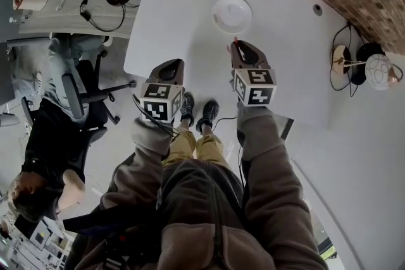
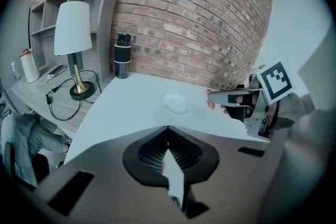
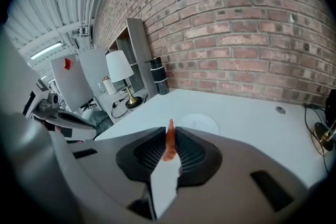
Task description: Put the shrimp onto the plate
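Right gripper view, middle: the right tool (image 3: 169, 132) pinches the shrimp (image 3: 168, 147) by its body. It looks light, soft and slippery. Left tool (image 2: 168, 129) is closed, holding nothing.

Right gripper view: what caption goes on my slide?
Right gripper pinching an orange shrimp, white plate on the table just beyond.

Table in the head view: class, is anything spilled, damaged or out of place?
Nothing stands out. The plate sits flat and bare on the white table; the shrimp is pinched in the right gripper, not dropped.
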`<state>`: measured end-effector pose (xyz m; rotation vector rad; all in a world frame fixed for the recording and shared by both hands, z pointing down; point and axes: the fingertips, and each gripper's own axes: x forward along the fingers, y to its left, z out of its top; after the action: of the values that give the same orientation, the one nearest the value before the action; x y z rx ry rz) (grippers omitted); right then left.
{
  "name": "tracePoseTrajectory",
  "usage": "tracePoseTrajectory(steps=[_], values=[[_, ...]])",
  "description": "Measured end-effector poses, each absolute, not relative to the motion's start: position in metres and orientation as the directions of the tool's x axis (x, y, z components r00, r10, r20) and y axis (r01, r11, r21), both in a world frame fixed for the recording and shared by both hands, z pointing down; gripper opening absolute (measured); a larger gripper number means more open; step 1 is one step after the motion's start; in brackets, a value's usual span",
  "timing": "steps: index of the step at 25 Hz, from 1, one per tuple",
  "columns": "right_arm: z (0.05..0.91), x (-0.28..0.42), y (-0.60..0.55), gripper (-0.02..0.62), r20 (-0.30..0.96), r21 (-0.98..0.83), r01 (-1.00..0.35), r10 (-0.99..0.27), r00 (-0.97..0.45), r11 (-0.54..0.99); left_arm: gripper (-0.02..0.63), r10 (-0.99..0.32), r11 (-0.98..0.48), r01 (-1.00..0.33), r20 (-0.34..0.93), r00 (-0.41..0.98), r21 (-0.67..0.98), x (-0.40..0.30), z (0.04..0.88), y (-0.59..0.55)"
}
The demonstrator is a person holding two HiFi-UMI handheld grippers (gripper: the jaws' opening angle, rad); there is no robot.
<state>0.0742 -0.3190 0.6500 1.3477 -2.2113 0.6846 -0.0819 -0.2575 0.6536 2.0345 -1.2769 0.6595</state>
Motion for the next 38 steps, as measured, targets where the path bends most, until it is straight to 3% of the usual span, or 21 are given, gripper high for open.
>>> tracePoseTrajectory(steps=[24,38], values=[[0.773,0.084,-0.404,0.057,0.775,-0.096,-0.912,-0.545,-0.321,0.4,0.005,-0.534,-0.296,-0.924,0.76,0.372,0.244,-0.118,0.691,-0.224],[0.792,0.082,-0.41,0.057,0.822,-0.077,-0.909,-0.49,-0.29,0.409,0.005,-0.533,-0.286,-0.928,0.766,0.36,0.237,-0.131,0.689,-0.216]])
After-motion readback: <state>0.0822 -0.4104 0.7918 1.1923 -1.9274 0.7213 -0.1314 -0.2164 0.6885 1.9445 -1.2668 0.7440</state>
